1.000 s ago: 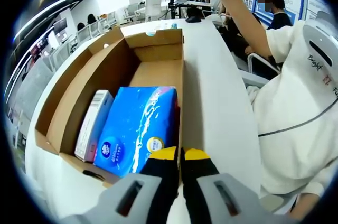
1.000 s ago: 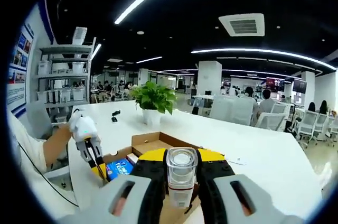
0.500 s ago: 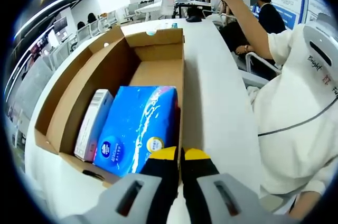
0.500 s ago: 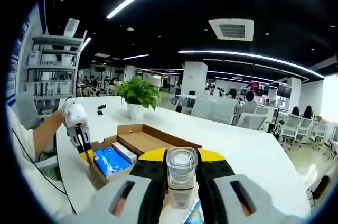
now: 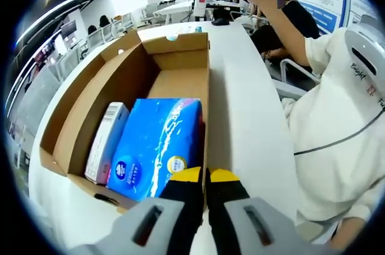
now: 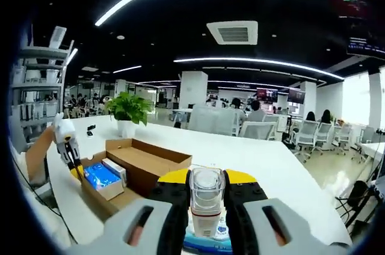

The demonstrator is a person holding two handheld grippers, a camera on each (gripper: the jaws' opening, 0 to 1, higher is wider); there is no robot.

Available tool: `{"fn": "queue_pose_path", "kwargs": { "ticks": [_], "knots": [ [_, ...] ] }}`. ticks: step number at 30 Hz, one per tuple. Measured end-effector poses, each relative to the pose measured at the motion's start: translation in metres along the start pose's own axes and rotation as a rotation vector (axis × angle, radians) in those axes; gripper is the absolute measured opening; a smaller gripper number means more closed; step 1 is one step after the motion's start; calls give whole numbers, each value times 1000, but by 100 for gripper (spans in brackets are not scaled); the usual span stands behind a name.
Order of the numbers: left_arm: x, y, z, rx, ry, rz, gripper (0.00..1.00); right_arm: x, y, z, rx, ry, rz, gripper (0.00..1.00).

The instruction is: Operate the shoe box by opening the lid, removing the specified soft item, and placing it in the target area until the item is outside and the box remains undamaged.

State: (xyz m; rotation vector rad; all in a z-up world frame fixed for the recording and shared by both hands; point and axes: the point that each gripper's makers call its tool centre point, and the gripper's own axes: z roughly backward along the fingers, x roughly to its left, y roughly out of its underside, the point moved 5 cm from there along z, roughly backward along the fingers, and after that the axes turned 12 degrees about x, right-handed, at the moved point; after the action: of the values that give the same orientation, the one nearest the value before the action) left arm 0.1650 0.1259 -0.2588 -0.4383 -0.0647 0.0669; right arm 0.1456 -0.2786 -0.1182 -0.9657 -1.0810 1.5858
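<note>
Pinching the shoe box (image 5: 180, 68) wall with my clenched left gripper (image 5: 206, 178); blue tissue pack (image 5: 157, 144) lies just ahead-left, lengthwise; right gripper (image 6: 206, 184) grasps a clear bottle (image 6: 206, 207).

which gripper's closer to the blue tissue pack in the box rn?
Left. The left gripper sits closed at the box edge beside the blue tissue pack. The right gripper, clamped on a clear bottle, is held well away.

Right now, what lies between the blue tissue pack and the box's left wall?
A white carton, standing between the blue tissue pack and the box wall, in the left gripper view.
</note>
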Motion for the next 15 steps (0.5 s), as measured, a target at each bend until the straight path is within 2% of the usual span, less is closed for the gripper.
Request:
{"fn": "queue_pose_path", "kwargs": {
  "ticks": [3,5,8,9,11,15],
  "knots": [
    [0,0,0,-2,-2,-1,1,-7,5,7,11,23,-1,20],
    [0,0,0,-1,2,0,1,-17,8,12,33,89,51,20],
    [0,0,0,1,1,1,1,-25,12,13,37,96,33,20],
    [0,0,0,0,1,1,1,-29,12,13,21,84,0,20],
    [0,0,0,-1,0,0,1,-33,13,13,14,83,0,20],
    [0,0,0,0,2,1,1,-59,24,8,43,137,-30,20]
  ]
}}
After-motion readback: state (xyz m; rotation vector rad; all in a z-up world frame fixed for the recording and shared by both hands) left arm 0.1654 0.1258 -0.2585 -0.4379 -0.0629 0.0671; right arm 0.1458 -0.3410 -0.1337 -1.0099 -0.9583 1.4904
